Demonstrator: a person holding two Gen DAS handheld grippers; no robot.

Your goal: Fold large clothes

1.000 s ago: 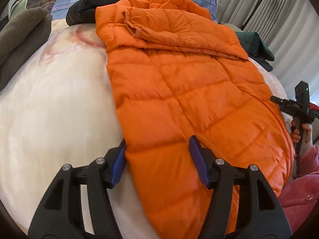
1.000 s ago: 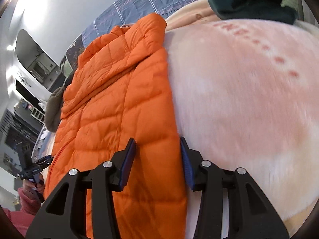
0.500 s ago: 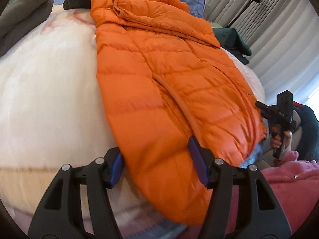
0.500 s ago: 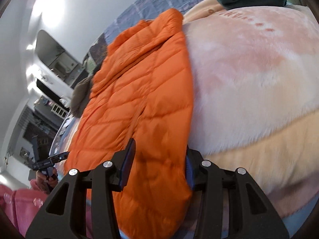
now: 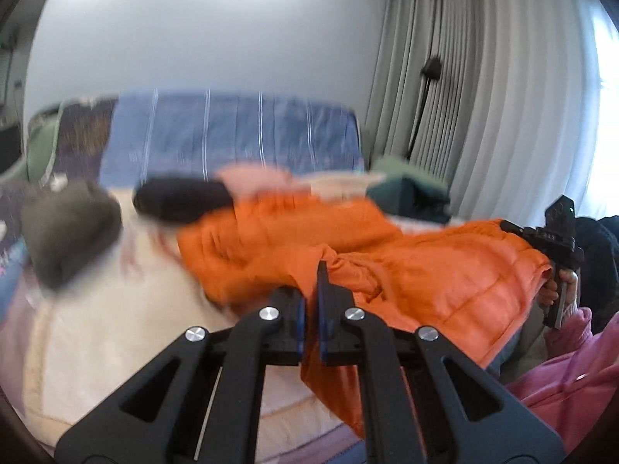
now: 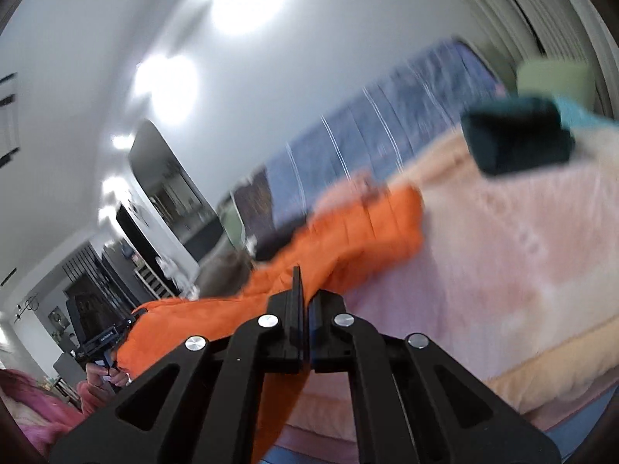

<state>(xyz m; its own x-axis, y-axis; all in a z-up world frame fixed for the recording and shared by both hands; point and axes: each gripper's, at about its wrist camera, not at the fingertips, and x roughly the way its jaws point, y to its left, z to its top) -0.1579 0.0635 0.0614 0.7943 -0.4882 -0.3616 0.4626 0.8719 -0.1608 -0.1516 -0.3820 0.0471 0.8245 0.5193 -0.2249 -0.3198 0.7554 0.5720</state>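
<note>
Showing matte black on the left gripper [image 5: 311, 301]: two triangular cut-out arms, four round silver screws [image 5: 269, 313] glinting across the linkage, blue pads [image 5: 301, 324] lining the inner faces. Mirroring that on the right gripper [image 6: 303, 301], same black frame and silver screw heads [image 6: 267, 321]. Wearing a fluffy pink sleeve [image 5: 572, 371], peeking in at the frame's edge.

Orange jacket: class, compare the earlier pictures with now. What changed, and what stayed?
Both grippers closed on the orange jacket's hem, left gripper and right gripper, and lifted it off the blanket. Its upper part stays lying on the bed; the other clothes are unmoved.
</note>
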